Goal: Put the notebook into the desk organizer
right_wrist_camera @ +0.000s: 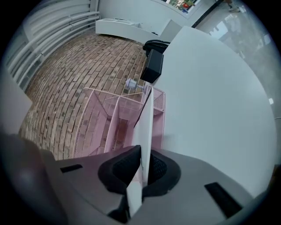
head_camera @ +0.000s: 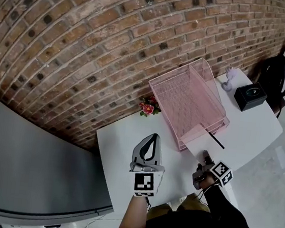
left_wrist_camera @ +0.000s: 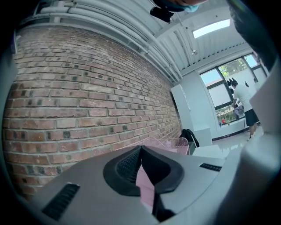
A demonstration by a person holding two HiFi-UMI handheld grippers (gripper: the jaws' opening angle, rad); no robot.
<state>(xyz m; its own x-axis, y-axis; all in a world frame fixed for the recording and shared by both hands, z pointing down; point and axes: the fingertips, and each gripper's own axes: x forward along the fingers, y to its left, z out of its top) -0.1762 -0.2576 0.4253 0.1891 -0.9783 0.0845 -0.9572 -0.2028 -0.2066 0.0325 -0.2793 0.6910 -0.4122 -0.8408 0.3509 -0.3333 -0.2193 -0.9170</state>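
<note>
While my right gripper (right_wrist_camera: 142,154) pinches the notebook (right_wrist_camera: 145,123) on edge, the notebook's far end sits just at the open front of the pink organizer (head_camera: 185,98), which stands along the far edge of the surface (head_camera: 253,128). My left gripper (head_camera: 153,139) is pressed together, holding nothing, toward the surface's near left corner.

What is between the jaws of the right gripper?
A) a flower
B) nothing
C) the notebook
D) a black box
C: in the right gripper view, the right gripper is shut on the thin notebook, held edge-on and pointing toward the pink desk organizer.
</note>
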